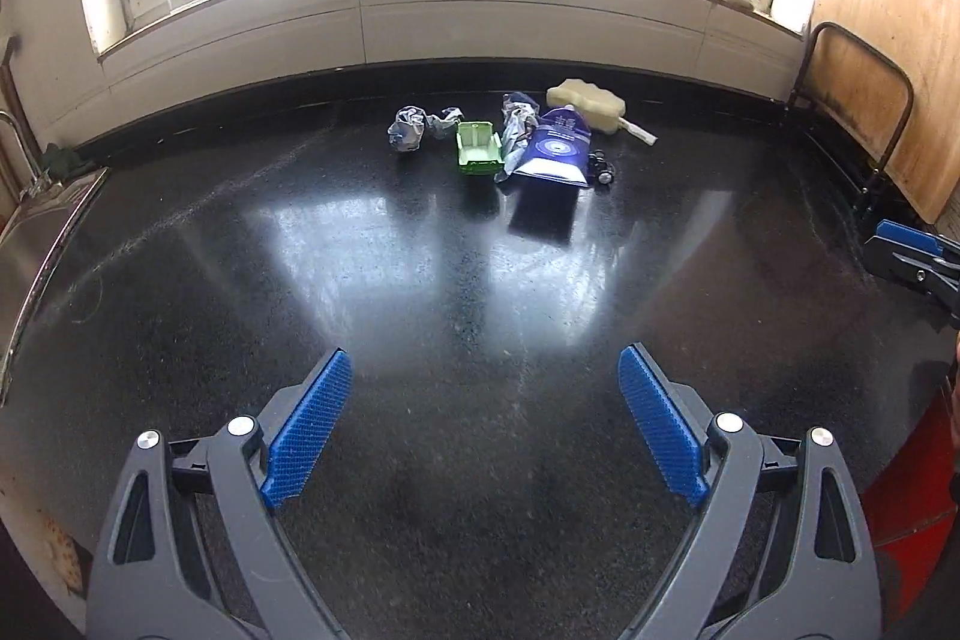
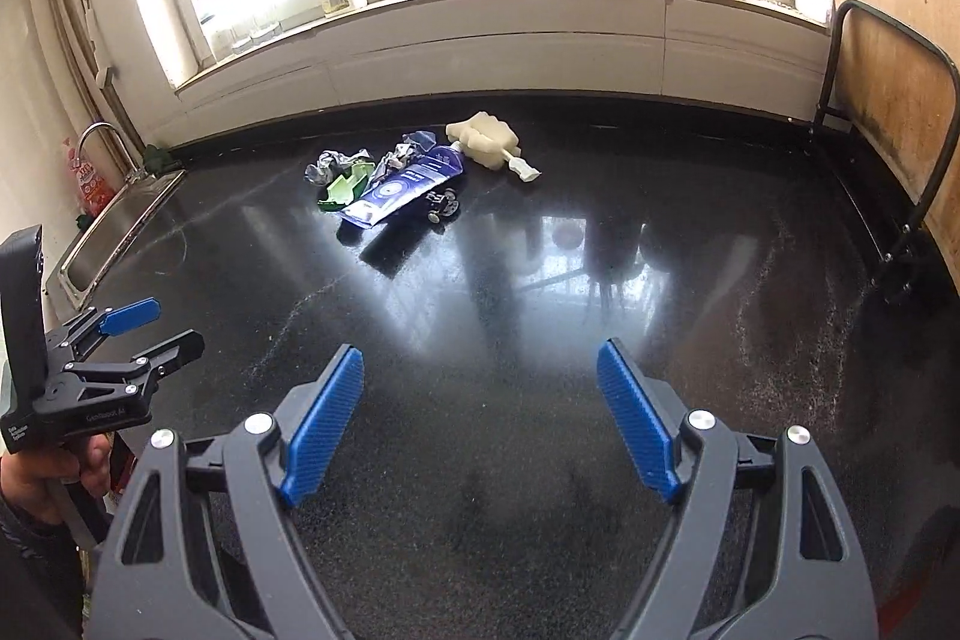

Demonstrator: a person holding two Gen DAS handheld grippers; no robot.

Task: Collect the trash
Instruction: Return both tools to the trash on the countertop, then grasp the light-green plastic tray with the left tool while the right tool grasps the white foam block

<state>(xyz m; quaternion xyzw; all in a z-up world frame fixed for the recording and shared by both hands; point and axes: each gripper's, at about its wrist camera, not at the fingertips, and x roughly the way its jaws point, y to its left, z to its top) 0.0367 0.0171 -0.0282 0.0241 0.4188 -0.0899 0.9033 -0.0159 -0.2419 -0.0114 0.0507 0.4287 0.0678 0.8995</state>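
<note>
Left wrist view: the left gripper hovers, jaws wide and empty, over the glossy black counter; crumpled foil wrappers and a blue pouch lie well ahead.

Right wrist view: the right gripper is likewise wide and empty. Collecting looks not yet begun; next, reach forward to the pile.

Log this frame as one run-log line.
phase: approach | left gripper: open, empty | right gripper: open, empty | trash pile: untouched on counter

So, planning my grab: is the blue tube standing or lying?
Lying flat: the blue tube rests lengthwise on the countertop.
</note>
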